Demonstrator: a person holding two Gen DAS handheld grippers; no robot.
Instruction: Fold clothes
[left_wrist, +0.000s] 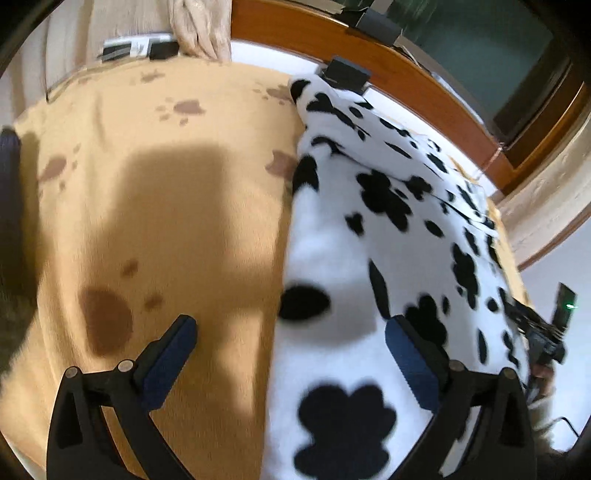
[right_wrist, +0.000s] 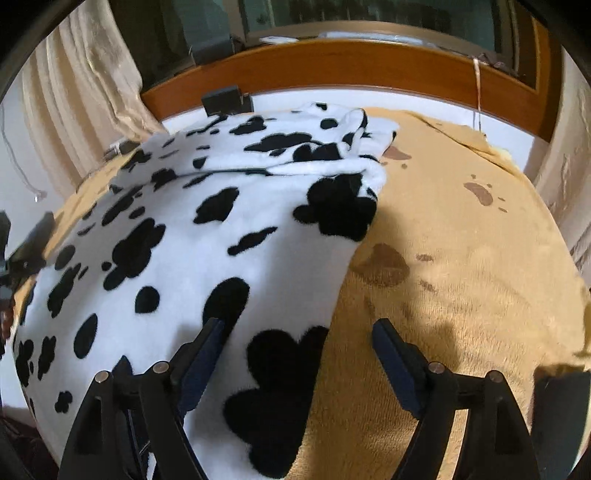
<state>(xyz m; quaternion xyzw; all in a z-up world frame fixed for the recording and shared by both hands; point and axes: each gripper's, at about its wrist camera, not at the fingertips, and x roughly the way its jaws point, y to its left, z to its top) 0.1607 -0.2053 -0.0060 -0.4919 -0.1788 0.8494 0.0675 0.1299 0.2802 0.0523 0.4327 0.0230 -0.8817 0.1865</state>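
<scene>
A white fleece garment with black cow spots (left_wrist: 369, 258) lies spread on a tan blanket with brown paw prints (left_wrist: 166, 203). In the left wrist view my left gripper (left_wrist: 291, 332) is open, its jaws straddling the garment's left edge, close above it. In the right wrist view the same garment (right_wrist: 177, 251) covers the left half and the tan blanket (right_wrist: 461, 277) the right. My right gripper (right_wrist: 297, 332) is open, straddling the garment's right edge near its lower corner. The garment's far end is bunched in folds (right_wrist: 332, 147).
A wooden bed frame (right_wrist: 351, 74) runs along the far side with a window behind it. Beige curtains (right_wrist: 85, 81) hang at the left. A small black box (right_wrist: 225, 99) sits at the bed's far edge. Dark equipment (left_wrist: 543, 332) stands beside the bed.
</scene>
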